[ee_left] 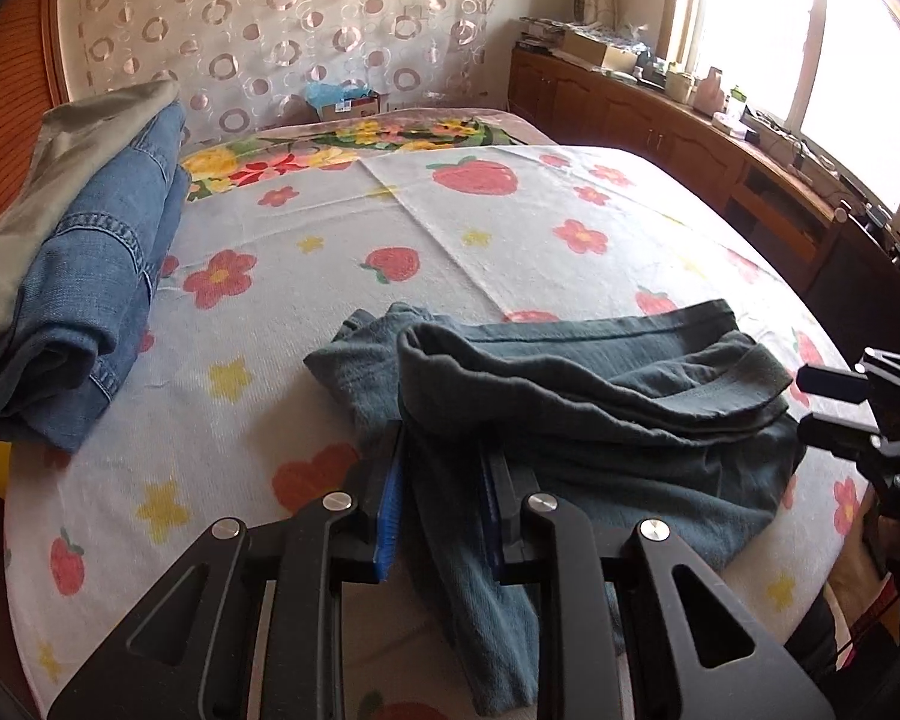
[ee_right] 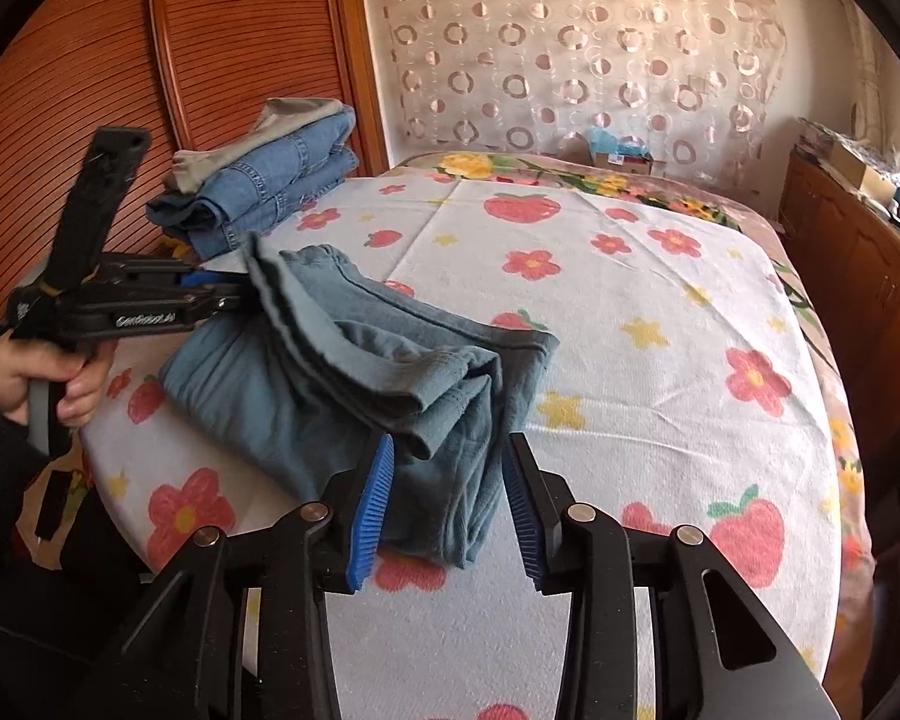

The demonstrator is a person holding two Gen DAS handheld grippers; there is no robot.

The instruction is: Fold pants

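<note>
Teal-grey pants (ee_left: pixel 600 420) lie folded and bunched near the front edge of the bed. My left gripper (ee_left: pixel 441 492) is shut on a strip of their cloth that fills the gap between its blue pads. In the right wrist view the left gripper (ee_right: pixel 240 294), held by a hand (ee_right: pixel 60 378), keeps the left edge of the pants (ee_right: pixel 330 396) raised off the bed. My right gripper (ee_right: pixel 450 507) stands open around the near right end of the pants, its pads clear of the cloth. From the left wrist view the right gripper (ee_left: pixel 810 405) shows its fingers apart at the bundle's right side.
A stack of folded blue jeans with a beige garment on top (ee_left: pixel 90 276) (ee_right: pixel 270 192) sits at the bed's far left. The strawberry-and-flower cover (ee_left: pixel 510 228) (ee_right: pixel 630 330) stretches behind the pants. A wooden cabinet (ee_left: pixel 660 120) runs along the right wall under the window.
</note>
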